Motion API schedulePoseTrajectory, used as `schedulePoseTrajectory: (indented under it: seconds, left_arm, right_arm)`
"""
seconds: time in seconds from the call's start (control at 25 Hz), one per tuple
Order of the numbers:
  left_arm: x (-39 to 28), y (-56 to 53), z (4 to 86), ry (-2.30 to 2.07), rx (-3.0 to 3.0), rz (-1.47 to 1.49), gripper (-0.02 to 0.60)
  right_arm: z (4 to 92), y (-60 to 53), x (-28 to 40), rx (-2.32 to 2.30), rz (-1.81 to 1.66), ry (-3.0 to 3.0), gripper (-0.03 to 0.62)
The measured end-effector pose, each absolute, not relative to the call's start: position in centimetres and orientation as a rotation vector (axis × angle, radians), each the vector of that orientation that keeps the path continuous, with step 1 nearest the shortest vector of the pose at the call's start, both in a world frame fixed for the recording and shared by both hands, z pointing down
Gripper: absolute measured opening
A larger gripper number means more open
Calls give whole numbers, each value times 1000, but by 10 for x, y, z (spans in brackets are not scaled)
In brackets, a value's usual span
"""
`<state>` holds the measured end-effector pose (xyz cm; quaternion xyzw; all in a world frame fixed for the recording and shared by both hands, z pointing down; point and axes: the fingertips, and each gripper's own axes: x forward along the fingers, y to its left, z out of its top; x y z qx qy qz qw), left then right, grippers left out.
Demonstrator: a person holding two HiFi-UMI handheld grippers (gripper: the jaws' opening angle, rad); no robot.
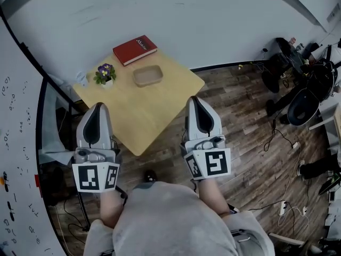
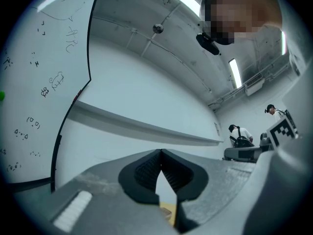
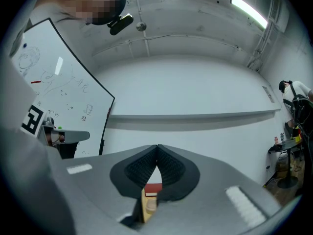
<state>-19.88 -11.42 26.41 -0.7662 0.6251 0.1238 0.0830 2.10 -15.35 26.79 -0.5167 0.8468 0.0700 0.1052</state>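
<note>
My left gripper (image 1: 98,106) hangs over the near left edge of a small light-wood table (image 1: 154,116), its jaws shut with nothing between them. My right gripper (image 1: 194,98) hovers by the table's near right edge, also shut and empty. At the far side of the table lie a red book (image 1: 135,49), a shallow tan tray (image 1: 147,75) and a small pot of purple flowers (image 1: 105,73). In the left gripper view the padded jaws (image 2: 160,152) meet at the tip. The right gripper view shows its jaws (image 3: 157,147) closed too, with the red book (image 3: 152,190) below them.
A whiteboard (image 1: 18,143) with scribbles stands at the left. White wall (image 1: 202,20) runs behind the table. To the right, the wood floor (image 1: 250,137) carries cables, an office chair (image 1: 306,105) and other gear. A person (image 2: 239,132) stands far off.
</note>
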Motion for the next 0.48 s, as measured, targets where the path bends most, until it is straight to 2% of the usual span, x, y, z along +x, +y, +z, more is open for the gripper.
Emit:
schedulePoseTrajectory:
  seconds: [0.48]
  left_arm:
    - [-213,-140,275,1847,-2326,386,5]
  right_arm:
    - [280,-171,7,-1562,203,2497,0]
